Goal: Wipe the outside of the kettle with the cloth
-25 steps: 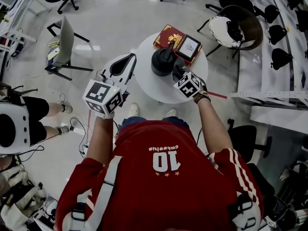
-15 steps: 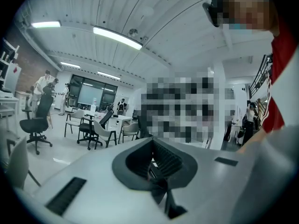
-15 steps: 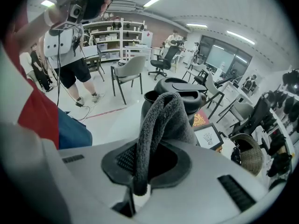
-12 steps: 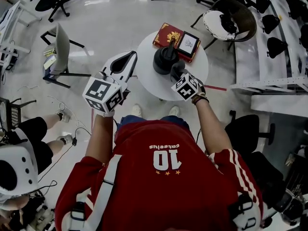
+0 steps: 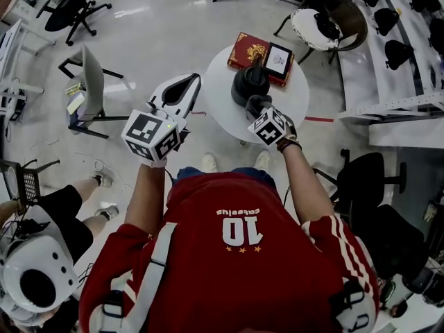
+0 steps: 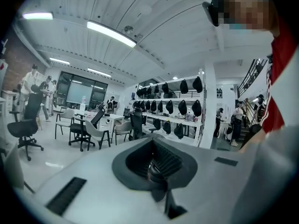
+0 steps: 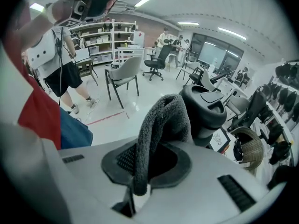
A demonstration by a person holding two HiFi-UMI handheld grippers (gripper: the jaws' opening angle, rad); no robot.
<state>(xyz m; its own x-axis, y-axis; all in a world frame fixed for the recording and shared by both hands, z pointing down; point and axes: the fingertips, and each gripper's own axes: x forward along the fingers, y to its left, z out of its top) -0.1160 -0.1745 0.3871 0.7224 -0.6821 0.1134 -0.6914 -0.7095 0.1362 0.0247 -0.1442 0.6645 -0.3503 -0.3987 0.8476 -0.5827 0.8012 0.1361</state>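
Note:
A black kettle stands on a small round white table; in the right gripper view it rises just beyond the jaws. My right gripper is shut on a dark grey cloth, which loops up out of the jaws and sits at the kettle's near side. The cloth shows as a dark wad between the marker cube and the kettle. My left gripper is held up left of the table, off the kettle, jaws together with nothing in them.
A red book and a framed tablet lie on the table behind the kettle. A grey chair stands to the left, a wicker chair behind, a black office chair to the right. A person in a white helmet is at lower left.
The right gripper stays with the cloth at the kettle's near side. The head view has drifted, so the table sits slightly higher and further right. The helmeted person moved down the frame.

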